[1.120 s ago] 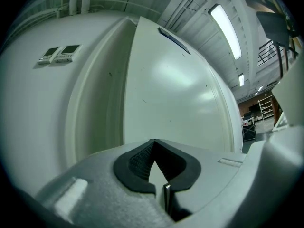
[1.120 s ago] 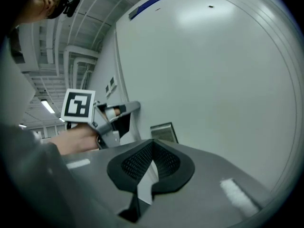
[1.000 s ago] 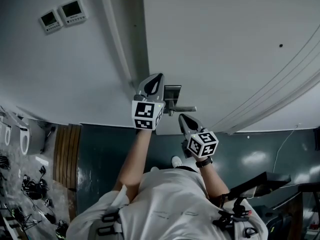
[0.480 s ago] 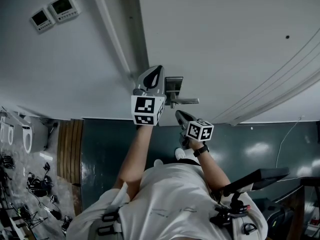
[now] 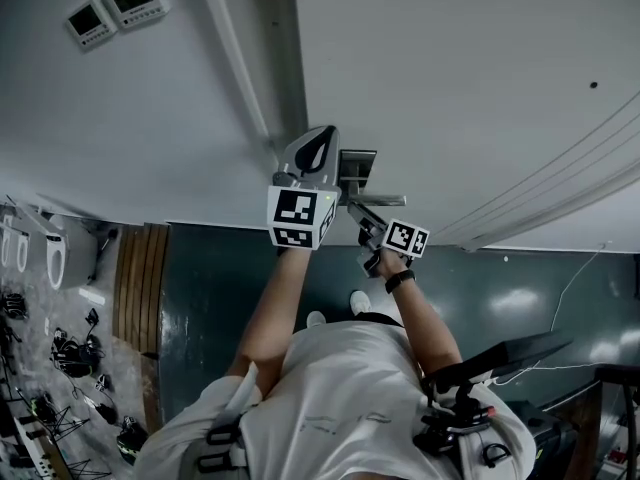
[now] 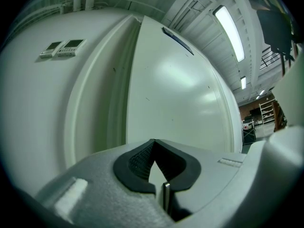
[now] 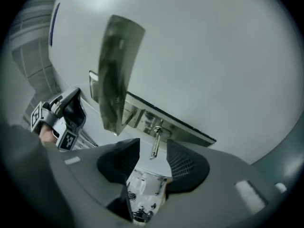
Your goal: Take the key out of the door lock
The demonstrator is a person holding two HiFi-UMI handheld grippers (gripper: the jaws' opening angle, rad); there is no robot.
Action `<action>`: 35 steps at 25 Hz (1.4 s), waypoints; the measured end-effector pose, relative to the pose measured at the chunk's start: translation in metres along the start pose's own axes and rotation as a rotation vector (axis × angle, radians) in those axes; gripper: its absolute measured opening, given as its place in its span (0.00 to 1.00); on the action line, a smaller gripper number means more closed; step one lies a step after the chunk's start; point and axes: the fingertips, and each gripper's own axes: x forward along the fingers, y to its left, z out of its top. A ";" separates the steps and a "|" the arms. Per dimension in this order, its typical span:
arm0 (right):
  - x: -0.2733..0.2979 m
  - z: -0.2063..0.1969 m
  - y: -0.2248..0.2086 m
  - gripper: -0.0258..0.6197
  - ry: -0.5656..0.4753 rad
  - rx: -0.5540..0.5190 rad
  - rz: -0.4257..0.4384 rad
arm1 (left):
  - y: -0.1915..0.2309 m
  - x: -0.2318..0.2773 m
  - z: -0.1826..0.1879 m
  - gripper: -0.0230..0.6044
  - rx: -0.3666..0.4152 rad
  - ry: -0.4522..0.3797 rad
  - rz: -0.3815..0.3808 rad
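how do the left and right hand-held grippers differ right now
Left hand-held gripper: jaws shut, nothing between them; right hand-held gripper: jaws opening around the key, not pressing it. The left faces bare door; the right faces the lock plate. Both are held up at the door.

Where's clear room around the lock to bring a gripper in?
Free: bare door panel right of the handle; bare wall left of the door frame. Crowded: the lock plate, with the key between the opening right gripper jaws and the left gripper beside the handle.
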 end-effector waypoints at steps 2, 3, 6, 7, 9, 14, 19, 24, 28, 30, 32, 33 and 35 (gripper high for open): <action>0.007 0.001 -0.002 0.28 -0.005 0.059 0.031 | 0.000 0.000 0.000 0.04 -0.010 0.002 -0.004; 0.010 0.001 -0.002 0.26 -0.004 0.074 0.039 | 0.000 0.000 0.000 0.04 -0.011 0.003 -0.004; 0.016 -0.001 -0.004 0.17 -0.003 0.111 0.046 | 0.000 -0.001 -0.001 0.04 -0.011 0.004 0.001; 0.016 -0.001 -0.005 0.12 -0.007 0.127 0.050 | 0.000 -0.001 -0.001 0.04 -0.010 0.004 0.003; 0.016 0.000 -0.006 0.11 -0.020 0.169 0.064 | 0.000 -0.001 -0.001 0.04 -0.010 0.004 0.008; 0.011 -0.001 -0.009 0.09 -0.076 0.312 0.066 | 0.000 0.000 0.000 0.04 -0.011 0.007 0.007; 0.012 -0.001 -0.011 0.09 -0.128 0.374 0.112 | 0.001 -0.002 0.000 0.03 -0.019 0.010 0.004; 0.010 -0.003 -0.010 0.08 -0.136 0.367 0.076 | 0.001 -0.004 0.001 0.03 -0.024 0.004 -0.003; 0.000 -0.012 -0.006 0.08 -0.155 0.449 0.079 | -0.002 -0.007 0.000 0.03 -0.028 0.009 -0.008; -0.013 -0.025 -0.003 0.08 -0.163 0.487 0.101 | -0.004 -0.007 0.001 0.03 -0.030 0.013 -0.009; -0.026 -0.043 -0.006 0.08 -0.143 0.488 0.079 | -0.005 -0.007 0.000 0.03 -0.031 0.021 -0.003; -0.031 -0.051 -0.007 0.08 -0.128 0.478 0.064 | -0.004 -0.008 -0.002 0.04 -0.037 0.028 0.003; -0.041 -0.057 -0.005 0.08 -0.119 0.429 0.053 | 0.002 -0.011 -0.008 0.04 -0.063 0.043 0.012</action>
